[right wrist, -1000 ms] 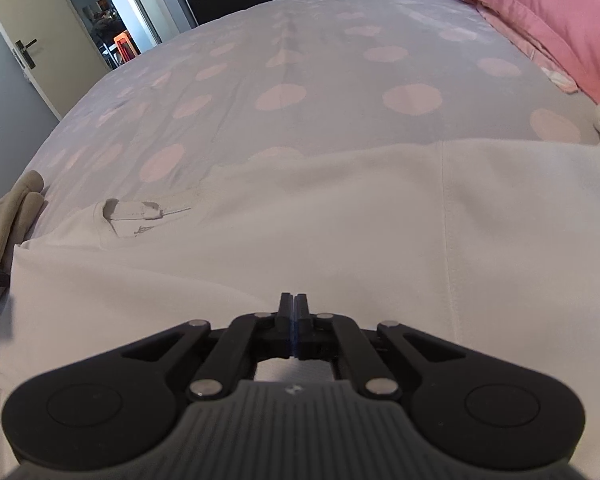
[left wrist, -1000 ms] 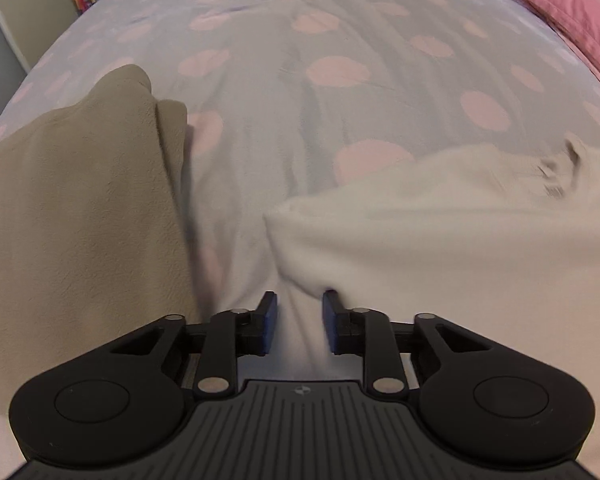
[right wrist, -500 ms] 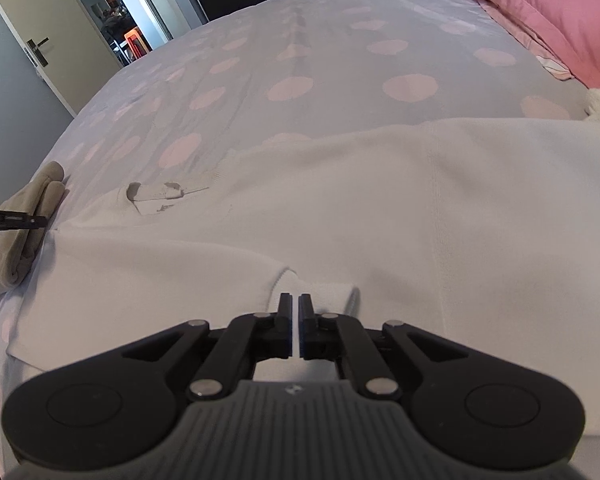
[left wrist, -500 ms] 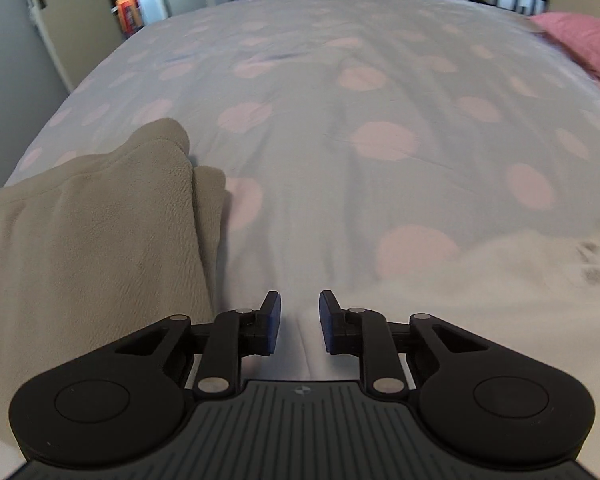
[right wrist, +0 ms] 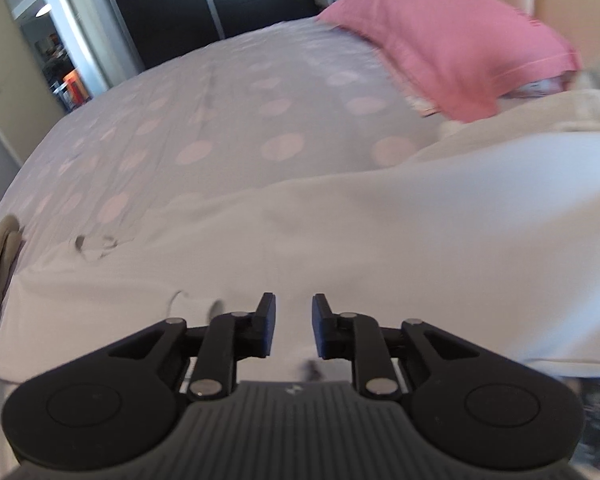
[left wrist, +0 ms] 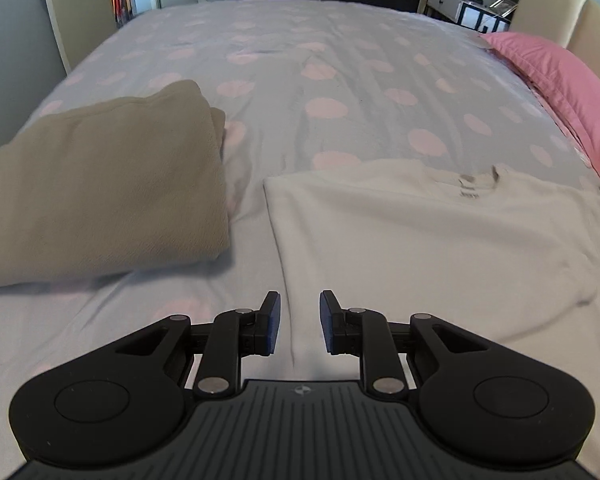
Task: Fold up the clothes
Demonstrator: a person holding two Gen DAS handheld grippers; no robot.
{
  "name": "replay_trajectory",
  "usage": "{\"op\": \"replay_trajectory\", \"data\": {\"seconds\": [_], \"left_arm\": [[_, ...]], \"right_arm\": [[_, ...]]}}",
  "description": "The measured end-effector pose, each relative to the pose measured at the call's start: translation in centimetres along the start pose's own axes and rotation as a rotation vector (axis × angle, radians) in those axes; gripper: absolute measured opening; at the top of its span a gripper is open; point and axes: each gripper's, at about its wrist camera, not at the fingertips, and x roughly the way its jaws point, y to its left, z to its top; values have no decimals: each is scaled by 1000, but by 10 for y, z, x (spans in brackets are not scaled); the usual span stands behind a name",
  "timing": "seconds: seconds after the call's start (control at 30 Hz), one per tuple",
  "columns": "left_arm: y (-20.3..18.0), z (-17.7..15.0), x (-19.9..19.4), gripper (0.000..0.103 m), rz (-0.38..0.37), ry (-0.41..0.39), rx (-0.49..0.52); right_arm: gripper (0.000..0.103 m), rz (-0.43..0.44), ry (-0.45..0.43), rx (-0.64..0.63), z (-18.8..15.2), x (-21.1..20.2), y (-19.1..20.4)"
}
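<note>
Left wrist view: our left gripper (left wrist: 300,322) hangs narrowly parted, empty, above the white T-shirt (left wrist: 440,232) spread right of the folded beige garment (left wrist: 100,196). Our right gripper (right wrist: 294,326) is opening, nothing pinched (fold seemingly laid); next we need a fresh edge.

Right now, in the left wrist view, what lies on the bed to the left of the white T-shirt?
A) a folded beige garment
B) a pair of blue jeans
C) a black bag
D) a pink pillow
A: a folded beige garment lies on the dotted bedsheet left of the white T-shirt, with a strip of sheet between them; the pink pillow is on the far right.
</note>
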Motion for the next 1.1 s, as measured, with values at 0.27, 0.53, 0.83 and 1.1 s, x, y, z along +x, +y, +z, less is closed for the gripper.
{"op": "replay_trajectory", "data": {"seconds": [0.27, 0.53, 0.83, 1.1], "left_arm": [[6, -61, -25, 21, 49, -2, -85], [3, -75, -37, 21, 61, -23, -149], [-17, -73, -40, 21, 28, -72, -133], [-24, -67, -32, 29, 39, -67, -102]], "right_arm": [[29, -152, -91, 177, 8, -95, -91], [33, -269, -118, 342, -20, -156, -165], [43, -261, -151, 549, -43, -170, -203], [43, -288, -209, 660, -34, -170, -222]]}}
